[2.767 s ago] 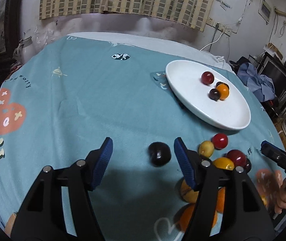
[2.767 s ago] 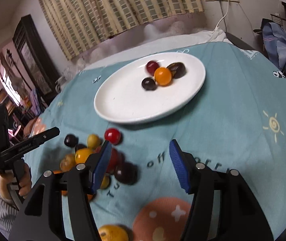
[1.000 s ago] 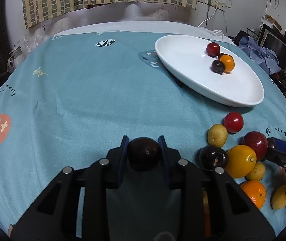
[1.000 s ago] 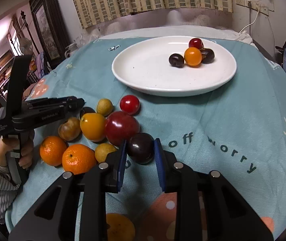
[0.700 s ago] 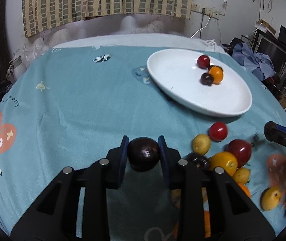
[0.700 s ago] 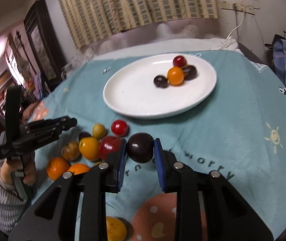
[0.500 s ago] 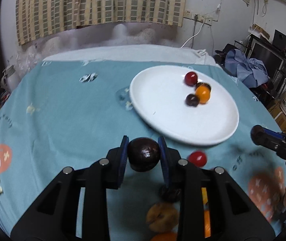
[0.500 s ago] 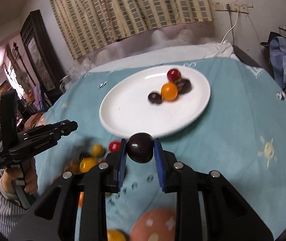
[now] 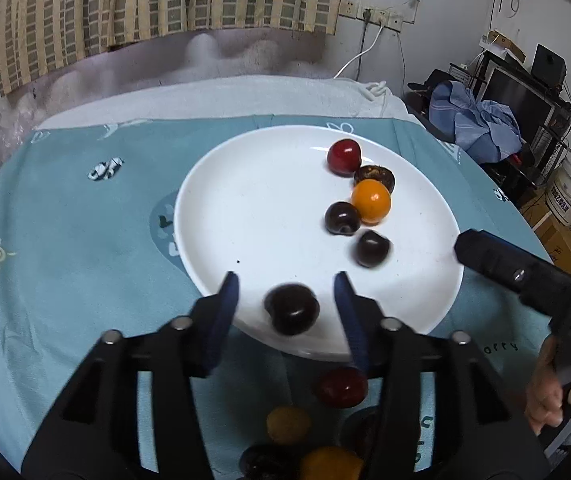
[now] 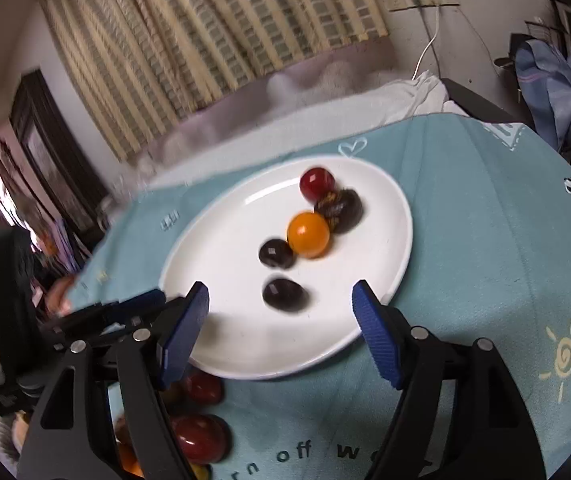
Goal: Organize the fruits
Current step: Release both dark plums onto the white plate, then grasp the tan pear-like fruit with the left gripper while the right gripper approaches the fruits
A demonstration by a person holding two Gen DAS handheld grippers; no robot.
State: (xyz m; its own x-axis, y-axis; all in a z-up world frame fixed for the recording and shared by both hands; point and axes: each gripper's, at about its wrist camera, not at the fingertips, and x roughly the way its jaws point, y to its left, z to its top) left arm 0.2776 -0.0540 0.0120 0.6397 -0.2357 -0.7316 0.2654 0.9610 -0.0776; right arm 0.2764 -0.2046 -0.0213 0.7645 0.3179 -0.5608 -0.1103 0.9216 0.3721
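A white plate [image 9: 253, 208] on the teal tablecloth holds a red fruit [image 9: 343, 156], an orange fruit [image 9: 371, 201] and several dark fruits. My left gripper [image 9: 287, 300] is open over the plate's near rim; a dark plum [image 9: 291, 309] sits blurred between its fingers, free of the pads. My right gripper [image 10: 281, 312] is open over the plate [image 10: 221, 256]; a dark plum [image 10: 284, 293] lies blurred on the plate just beyond it. The right gripper also shows at the right of the left wrist view [image 9: 485, 256].
Loose fruits lie on the cloth [image 9: 65, 232] near the plate's front: a red one [image 9: 341, 387], a yellow one [image 9: 288, 425], an orange one [image 9: 325, 462]. In the right wrist view red fruits [image 10: 201, 438] sit at the lower left. Clutter stands at the far right.
Both grippers moved over the plate and opened, and each let go of its dark plum. The plums are blurred, just released onto the plate.
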